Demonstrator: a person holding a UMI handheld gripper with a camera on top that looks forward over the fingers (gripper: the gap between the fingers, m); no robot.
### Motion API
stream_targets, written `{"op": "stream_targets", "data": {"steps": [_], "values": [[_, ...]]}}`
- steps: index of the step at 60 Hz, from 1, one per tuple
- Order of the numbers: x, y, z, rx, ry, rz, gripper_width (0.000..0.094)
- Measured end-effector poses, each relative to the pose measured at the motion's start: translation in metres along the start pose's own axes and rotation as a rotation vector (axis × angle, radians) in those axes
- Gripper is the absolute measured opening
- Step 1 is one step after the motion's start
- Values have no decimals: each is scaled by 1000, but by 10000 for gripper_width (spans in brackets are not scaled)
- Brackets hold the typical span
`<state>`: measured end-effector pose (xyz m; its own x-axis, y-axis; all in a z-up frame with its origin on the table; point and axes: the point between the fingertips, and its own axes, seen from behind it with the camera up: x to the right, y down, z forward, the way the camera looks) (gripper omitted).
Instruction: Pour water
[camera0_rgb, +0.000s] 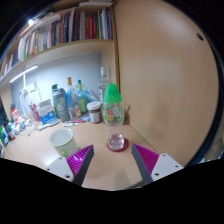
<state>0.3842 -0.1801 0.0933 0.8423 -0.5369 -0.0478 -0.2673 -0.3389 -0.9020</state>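
A clear water bottle (113, 105) with a green cap stands on the wooden desk (100, 165) against the wall panel, beyond my fingers. A small clear glass with a reddish base (117, 142) stands just ahead of my fingers, in front of the bottle. A pale green cup (63, 141) stands to the left, just beyond the left finger. My gripper (113, 160) is open and empty, its purple pads (80, 157) spread wide apart low over the desk, with bare desk between them.
Several bottles and jars (70, 100) stand in a row at the back of the desk. A shelf of books (65, 28) hangs above. A tall wooden panel (165, 70) bounds the right side. A desk lamp (20, 78) stands at the left.
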Motion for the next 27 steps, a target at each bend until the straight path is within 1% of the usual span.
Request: {"op": "stream_targets", "data": {"steps": [9,13,16,18,21,23,27], "values": [[-25,9,-121,-6,-25,-34,842],[-43,9,-179,6,-46,-53,844],[-52,6,-210,17,-81,-72,843],[-65,6,-244,23,-89,-82,846],[-77,4,-280,32,-110,-89,854],[-78,4,-292,34,-137,-93,851],[-92,1,-334,31,-156,-101,851]]}}
